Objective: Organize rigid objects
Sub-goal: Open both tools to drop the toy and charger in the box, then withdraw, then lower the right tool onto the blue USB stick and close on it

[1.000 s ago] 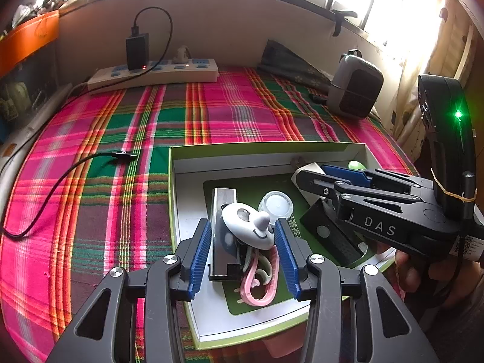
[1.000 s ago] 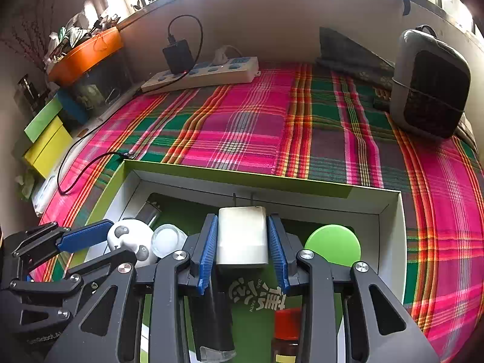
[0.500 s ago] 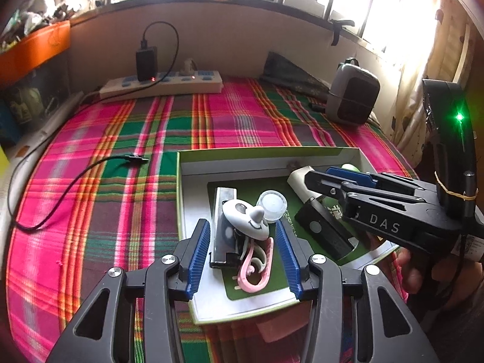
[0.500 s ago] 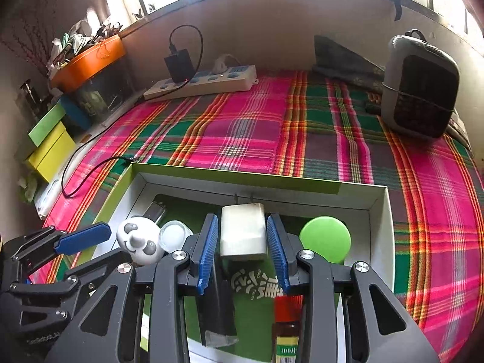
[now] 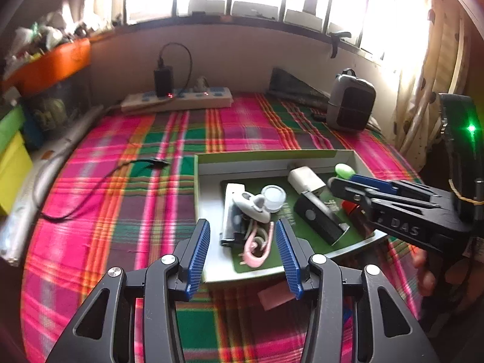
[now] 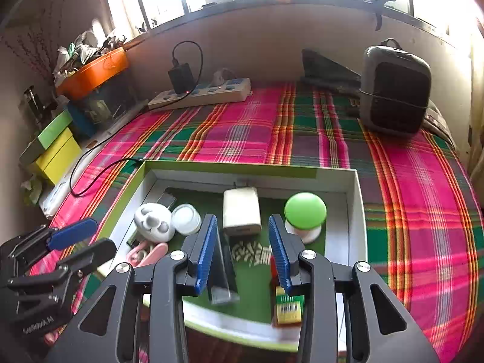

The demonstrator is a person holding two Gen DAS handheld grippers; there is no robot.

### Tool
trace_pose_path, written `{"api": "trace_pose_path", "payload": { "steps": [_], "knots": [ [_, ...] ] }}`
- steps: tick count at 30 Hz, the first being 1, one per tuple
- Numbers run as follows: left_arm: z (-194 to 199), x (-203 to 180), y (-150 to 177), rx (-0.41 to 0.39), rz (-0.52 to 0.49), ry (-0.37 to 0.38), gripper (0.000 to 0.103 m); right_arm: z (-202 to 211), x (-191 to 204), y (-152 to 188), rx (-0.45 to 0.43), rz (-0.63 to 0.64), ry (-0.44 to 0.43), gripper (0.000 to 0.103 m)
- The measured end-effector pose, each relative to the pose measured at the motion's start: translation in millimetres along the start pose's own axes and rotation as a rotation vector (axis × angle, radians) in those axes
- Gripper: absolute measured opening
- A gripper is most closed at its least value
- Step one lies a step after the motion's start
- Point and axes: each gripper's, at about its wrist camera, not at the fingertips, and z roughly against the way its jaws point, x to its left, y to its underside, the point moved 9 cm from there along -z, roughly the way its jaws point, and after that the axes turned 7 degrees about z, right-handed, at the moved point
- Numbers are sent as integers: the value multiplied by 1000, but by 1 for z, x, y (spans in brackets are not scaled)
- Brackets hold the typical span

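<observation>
Looking down, we see a big pink and green checked cloth (image 6: 236, 133) with a shallow green-edged cardboard tray (image 6: 230, 168) on it. Our left gripper (image 5: 240, 249) has its fingers spread with nothing pinched. Our right gripper (image 6: 242, 246) is opening, also pinching nothing, and "DAS" shows on its side. Inside the tray lie a white square charger block (image 6: 241, 211), a round green cap (image 6: 305, 207), a white panda toy (image 6: 152, 222) and a blurry pink clip (image 5: 257, 249). White writing on the tray floor is too fuzzy to read.
</observation>
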Motion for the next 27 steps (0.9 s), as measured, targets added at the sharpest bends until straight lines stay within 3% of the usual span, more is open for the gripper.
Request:
{"api": "trace_pose_path", "payload": {
  "steps": [14,27],
  "knots": [
    [30,0,29,-13,17,20,45,52,19,27,-56,37,6,38],
    [42,26,54,5,97,32,45,61,45,60,-27,89,0,38]
  ]
}}
